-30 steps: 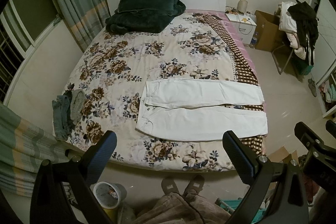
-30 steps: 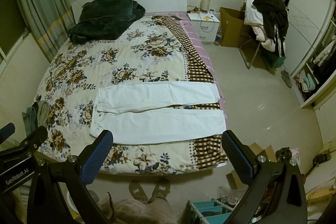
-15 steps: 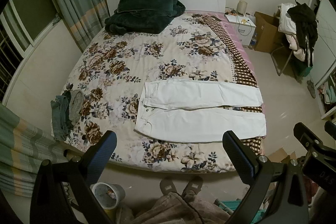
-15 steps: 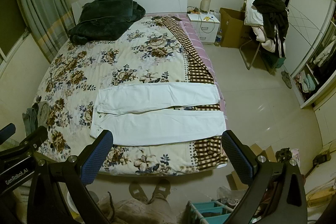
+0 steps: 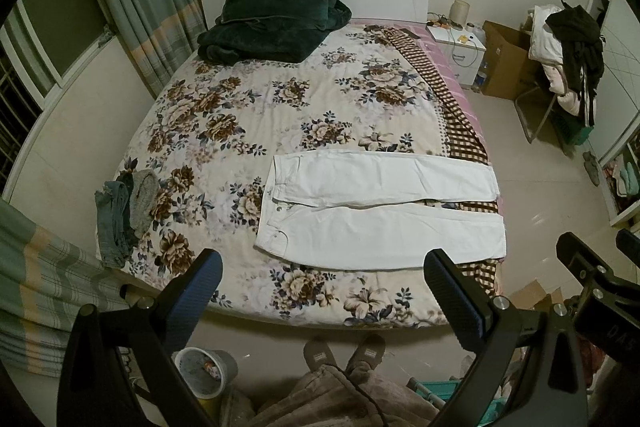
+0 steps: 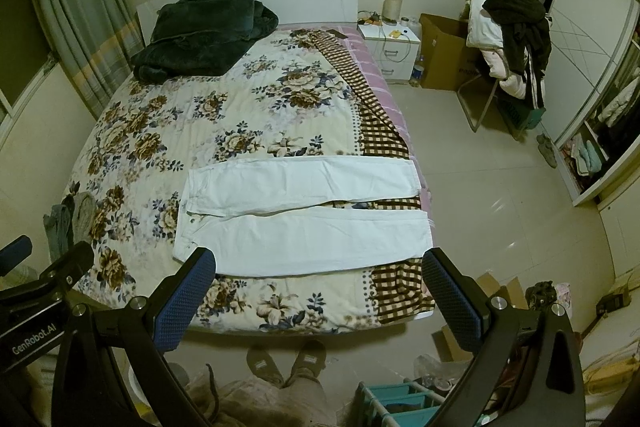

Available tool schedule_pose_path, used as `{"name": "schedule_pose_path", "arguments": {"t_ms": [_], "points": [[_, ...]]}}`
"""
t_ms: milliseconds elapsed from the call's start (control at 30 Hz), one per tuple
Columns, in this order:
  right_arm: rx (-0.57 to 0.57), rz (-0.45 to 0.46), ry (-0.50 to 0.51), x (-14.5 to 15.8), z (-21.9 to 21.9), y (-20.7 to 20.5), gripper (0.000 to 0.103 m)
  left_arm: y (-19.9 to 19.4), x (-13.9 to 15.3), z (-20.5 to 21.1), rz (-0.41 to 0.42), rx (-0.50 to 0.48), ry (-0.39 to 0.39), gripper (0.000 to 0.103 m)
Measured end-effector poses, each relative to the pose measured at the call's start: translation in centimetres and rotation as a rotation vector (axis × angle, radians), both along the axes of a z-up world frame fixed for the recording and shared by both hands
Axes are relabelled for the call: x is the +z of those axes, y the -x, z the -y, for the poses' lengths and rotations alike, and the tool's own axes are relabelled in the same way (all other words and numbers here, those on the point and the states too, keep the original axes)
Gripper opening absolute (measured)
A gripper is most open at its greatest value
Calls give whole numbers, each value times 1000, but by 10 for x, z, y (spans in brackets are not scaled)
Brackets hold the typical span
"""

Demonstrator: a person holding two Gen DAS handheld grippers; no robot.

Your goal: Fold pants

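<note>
Two grippers hung over the foot of the bed [image 5: 224,131], both with jaws spread wide and holding nothing. The white pants [image 5: 380,211] lay flat on the floral quilt near the foot edge, untouched, their long axis running from nine o'clock to three o'clock: waistband toward nine, both leg hems reaching the bed's three-o'clock edge, the two legs side by side with a narrow gap between them. From the left gripper [image 5: 320,291] the pants sat at twelve o'clock, a little toward one; from the right gripper [image 6: 320,291] they [image 6: 304,219] sat at twelve o'clock, a little toward eleven, and looked closer. I judged the right one nearer the hems and the left one nearer the waistband. Compared with a second earlier, the pants had not shifted, and the right view had crept slightly toward the bed. A dark green blanket [image 5: 272,23] sat at the headboard, well apart.
</note>
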State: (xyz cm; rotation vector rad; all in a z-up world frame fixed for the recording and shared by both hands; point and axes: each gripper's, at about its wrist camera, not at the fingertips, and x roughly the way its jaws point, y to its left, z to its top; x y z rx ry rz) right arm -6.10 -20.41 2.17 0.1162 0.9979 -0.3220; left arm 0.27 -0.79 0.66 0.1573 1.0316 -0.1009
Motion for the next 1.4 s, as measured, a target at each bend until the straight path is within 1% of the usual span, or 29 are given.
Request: {"name": "schedule_pose_path", "arguments": {"t_ms": [200, 300, 333, 367, 467, 567, 667, 733, 767, 867, 900, 1000, 1067, 1167, 1200, 1267, 1400], "points": [[0, -5, -3, -1, 0, 0, 103, 0, 3, 2, -5, -1, 3, 103], [2, -9, -4, 0, -10, -1, 103, 0, 3, 3, -6, -1, 3, 103], [5, -12, -5, -2, -25, -6, 103, 0, 3, 4, -8, 0, 3, 103], [5, -17, -7, -4, -30, -9, 103, 0, 3, 4, -9, 0, 3, 103], [0, -27, -13, -8, -33, -14, 103, -1, 4, 16, -15, 1, 2, 103], [-16, -29, -5, -16, -36, -21, 103, -2, 3, 18, 3, 8, -1, 103], [-50, -31, 7, -25, -27, -31, 103, -18, -5, 14, 18, 19, 5, 103], [-86, -28, 19, -32, -19, -45, 103, -35, -13, 7, 37, 28, -2, 103], [-103, -23, 21, -35, -16, -52, 103, -43, -17, 10, 45, 30, -3, 103], [-159, -8, 43, -49, -2, -78, 103, -79, -33, -7, 61, 50, -8, 103], [-176, -8, 52, -55, 4, -90, 103, -91, -38, -6, 60, 59, -5, 103], [-229, -24, 57, -80, 28, -130, 103, -129, -57, -3, 43, 98, -8, 103], [-262, -53, 35, -105, 49, -162, 103, -158, -72, -3, 16, 132, -7, 103], [-306, -113, -17, -147, 86, -213, 103, -204, -105, 2, -54, 186, 2, 103], [-322, -129, -38, -163, 98, -229, 103, -220, -118, 5, -80, 213, -2, 103], [-359, -162, -66, -198, 126, -262, 103, -258, -149, 5, -146, 265, 16, 103], [-448, -233, -131, -285, 191, -337, 103, -324, -212, 15, -259, 395, 38, 103]]}}
